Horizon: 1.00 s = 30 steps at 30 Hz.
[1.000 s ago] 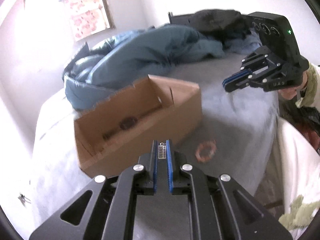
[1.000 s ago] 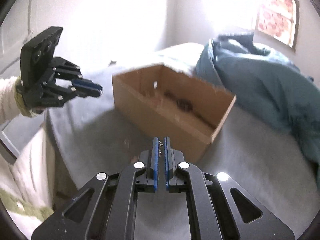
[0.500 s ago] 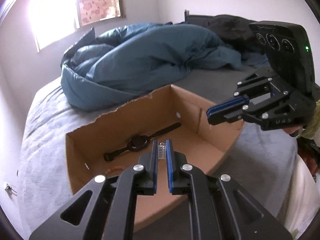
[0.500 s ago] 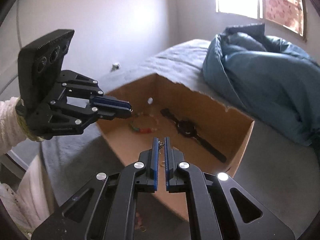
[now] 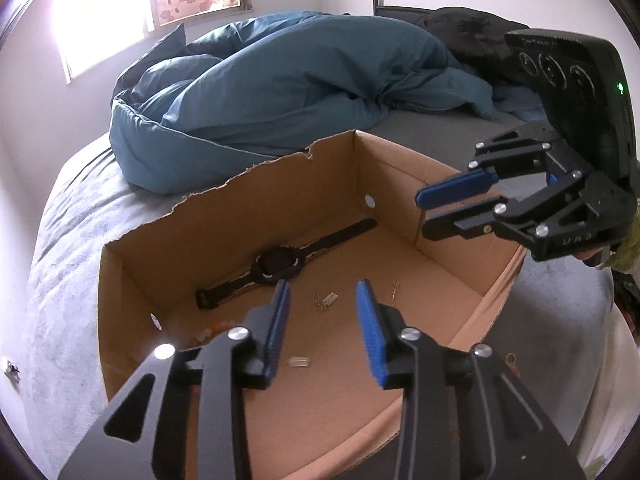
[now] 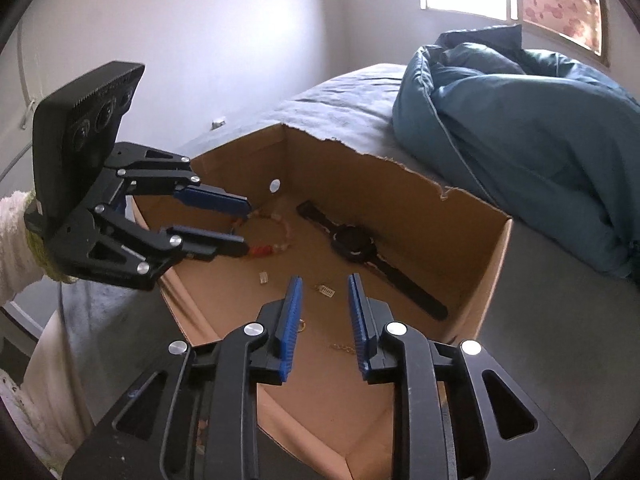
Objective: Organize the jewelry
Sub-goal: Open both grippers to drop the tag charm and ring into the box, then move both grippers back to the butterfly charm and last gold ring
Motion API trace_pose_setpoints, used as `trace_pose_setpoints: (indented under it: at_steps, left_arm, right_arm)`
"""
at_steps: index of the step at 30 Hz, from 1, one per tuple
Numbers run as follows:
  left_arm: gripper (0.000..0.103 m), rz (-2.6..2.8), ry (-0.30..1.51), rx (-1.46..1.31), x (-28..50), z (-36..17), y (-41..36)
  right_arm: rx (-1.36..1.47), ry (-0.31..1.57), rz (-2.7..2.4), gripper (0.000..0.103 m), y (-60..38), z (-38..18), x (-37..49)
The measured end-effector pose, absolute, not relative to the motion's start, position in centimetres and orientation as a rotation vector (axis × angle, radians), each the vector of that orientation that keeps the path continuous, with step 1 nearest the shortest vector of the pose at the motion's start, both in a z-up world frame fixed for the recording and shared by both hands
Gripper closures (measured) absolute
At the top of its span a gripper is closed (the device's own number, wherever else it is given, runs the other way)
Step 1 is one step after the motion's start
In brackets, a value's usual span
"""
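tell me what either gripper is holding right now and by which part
Nothing. The left gripper and right gripper are both open over the cardboard box; the gold chain lies on its floor.

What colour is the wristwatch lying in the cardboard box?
Black, strap and face alike; the wristwatch shows best in the right wrist view.

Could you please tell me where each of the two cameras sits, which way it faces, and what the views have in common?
Left wrist: sits on the left gripper, looking down along its open fingers into the cardboard box; the right gripper and a bit of the person's hand show at right.
Right wrist: sits on the right gripper, looking down into the box from the opposite side; the left gripper and a white sleeve show at left.
Shared: box, black watch, gold chain, blue duvet.
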<state>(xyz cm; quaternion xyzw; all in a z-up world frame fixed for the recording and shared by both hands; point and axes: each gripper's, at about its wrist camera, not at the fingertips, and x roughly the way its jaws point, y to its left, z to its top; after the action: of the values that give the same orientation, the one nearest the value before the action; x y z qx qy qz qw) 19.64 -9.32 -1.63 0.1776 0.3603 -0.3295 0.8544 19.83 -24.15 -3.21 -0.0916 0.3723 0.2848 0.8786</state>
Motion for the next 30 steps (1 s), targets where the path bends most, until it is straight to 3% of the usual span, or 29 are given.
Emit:
trace_pose_setpoints:
  at_steps: [7, 19, 30]
  left_arm:
    - [0.066, -0.676, 0.716, 0.358, 18.3, 0.0, -8.6]
    - [0.066, -0.677, 0.627, 0.323, 9.0, 4.1, -4.4]
    - [0.066, -0.717, 0.710, 0.297, 2.9, 0.5, -3.8]
  right_arm:
    - [-0.185, 0.726, 0.566, 0.072, -25.0, -1.3, 18.1]
    - [-0.154, 0.634, 0.516, 0.071, -28.1, 2.4, 8.9]
    - [-0.154, 0.738, 0.507, 0.071, -28.1, -2.1, 3.7]
